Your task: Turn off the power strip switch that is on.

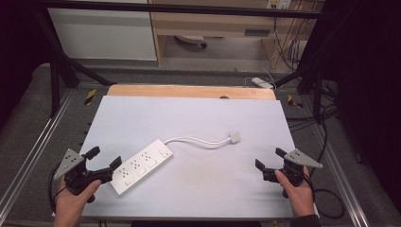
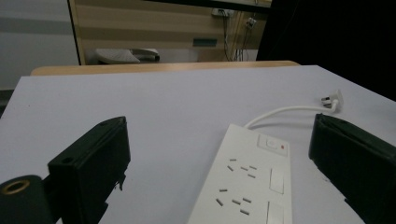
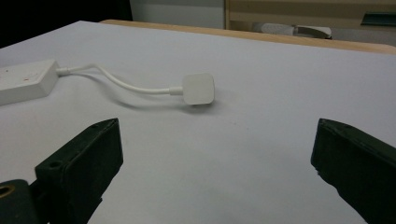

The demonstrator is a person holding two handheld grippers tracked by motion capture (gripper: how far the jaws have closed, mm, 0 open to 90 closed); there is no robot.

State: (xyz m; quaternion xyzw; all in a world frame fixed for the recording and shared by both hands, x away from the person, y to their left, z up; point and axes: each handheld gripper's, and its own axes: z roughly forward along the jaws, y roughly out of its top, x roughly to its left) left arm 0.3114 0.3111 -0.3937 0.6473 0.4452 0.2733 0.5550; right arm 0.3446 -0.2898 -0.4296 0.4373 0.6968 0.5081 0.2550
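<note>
Holding my left gripper (image 1: 104, 160) and right gripper (image 1: 270, 160) gaping and empty, I see the glossy white rectangular power strip (image 1: 141, 166) lying diagonally on the matte table (image 1: 198, 123) beside my left jaws, its rounded plug (image 1: 234, 137) mid-table.

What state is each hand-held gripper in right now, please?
Left hand-held gripper: open, holding nothing, beside the power strip.
Right hand-held gripper: open, holding nothing.

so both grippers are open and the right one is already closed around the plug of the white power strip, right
Not quite. The right gripper is open and empty. The right gripper view shows the plug lying on the table beyond its jaws. The left gripper is open too, beside the white power strip.
</note>
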